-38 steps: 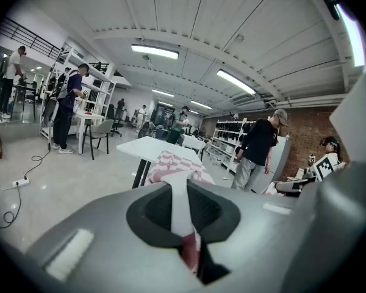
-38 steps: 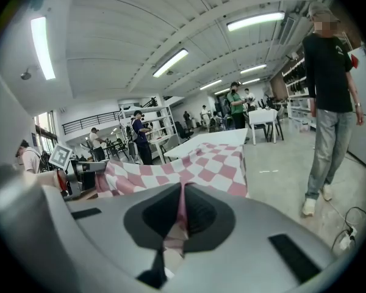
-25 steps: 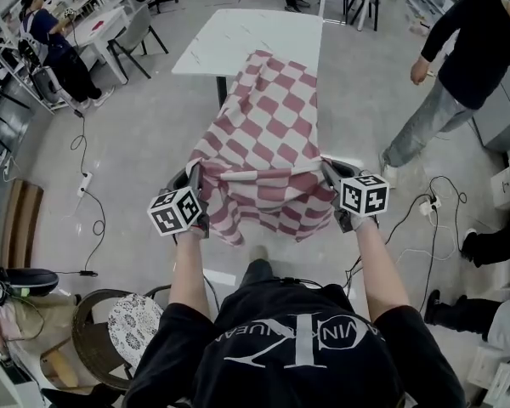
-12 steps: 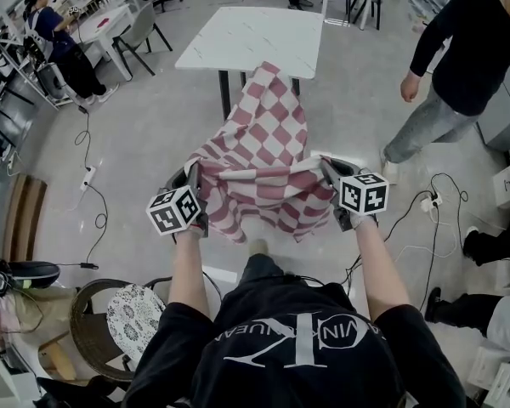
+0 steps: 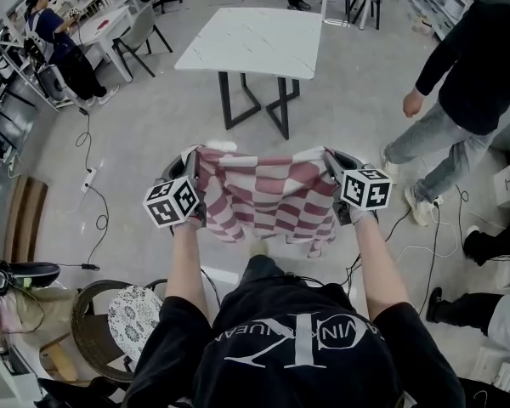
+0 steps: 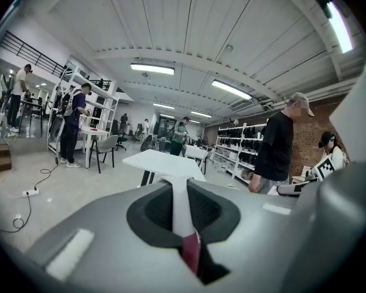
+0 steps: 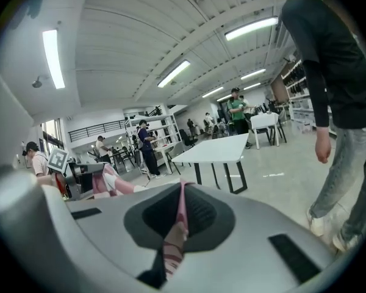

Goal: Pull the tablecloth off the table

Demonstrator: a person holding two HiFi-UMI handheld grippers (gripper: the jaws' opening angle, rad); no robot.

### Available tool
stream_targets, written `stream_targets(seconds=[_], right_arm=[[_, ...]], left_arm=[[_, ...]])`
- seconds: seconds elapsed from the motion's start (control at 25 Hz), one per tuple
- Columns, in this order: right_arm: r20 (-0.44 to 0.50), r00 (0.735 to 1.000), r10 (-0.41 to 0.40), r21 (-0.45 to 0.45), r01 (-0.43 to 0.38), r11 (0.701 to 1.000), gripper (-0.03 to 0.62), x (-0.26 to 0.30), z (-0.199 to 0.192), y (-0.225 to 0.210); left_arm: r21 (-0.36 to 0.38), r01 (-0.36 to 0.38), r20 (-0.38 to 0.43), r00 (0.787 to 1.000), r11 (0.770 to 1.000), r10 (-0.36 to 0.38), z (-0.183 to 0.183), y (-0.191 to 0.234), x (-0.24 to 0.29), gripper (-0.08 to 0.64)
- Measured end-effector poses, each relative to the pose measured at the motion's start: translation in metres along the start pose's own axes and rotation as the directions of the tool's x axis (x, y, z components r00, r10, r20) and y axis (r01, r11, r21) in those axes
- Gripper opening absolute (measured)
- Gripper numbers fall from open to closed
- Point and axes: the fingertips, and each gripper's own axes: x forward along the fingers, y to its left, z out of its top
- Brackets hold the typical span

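The red-and-white checked tablecloth (image 5: 263,195) hangs stretched in the air between my two grippers, fully off the white marble-top table (image 5: 253,41), whose top is bare. My left gripper (image 5: 192,170) is shut on one corner of the tablecloth (image 6: 184,221), a thin white and red edge pinched between the jaws. On the opposite corner, the right gripper (image 5: 330,167) is shut on the cloth (image 7: 175,231). The table (image 6: 161,163) stands ahead in both gripper views, some way off.
A person in dark top and grey jeans (image 5: 463,100) walks at the right, close to my right gripper. Cables and a power strip (image 5: 85,181) lie on the floor at left. A round wicker stool (image 5: 123,321) stands behind left. Another person (image 5: 55,45) is by shelves far left.
The cloth has slid fully off the table and now hangs between the grippers, which have lifted slightly. The person at the right has stepped closer.
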Motion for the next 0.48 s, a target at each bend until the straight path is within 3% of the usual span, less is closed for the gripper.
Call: stream_targets(seconds=[0.48], right_arm=[[0.141,0.99,0.015,-0.111,0.001,0.994,0.012,0.005,0.052,0.002]], left_arm=[[0.036,-0.022,0.1,0.995,0.999,0.018,0.029,0.004,0.005,0.021]])
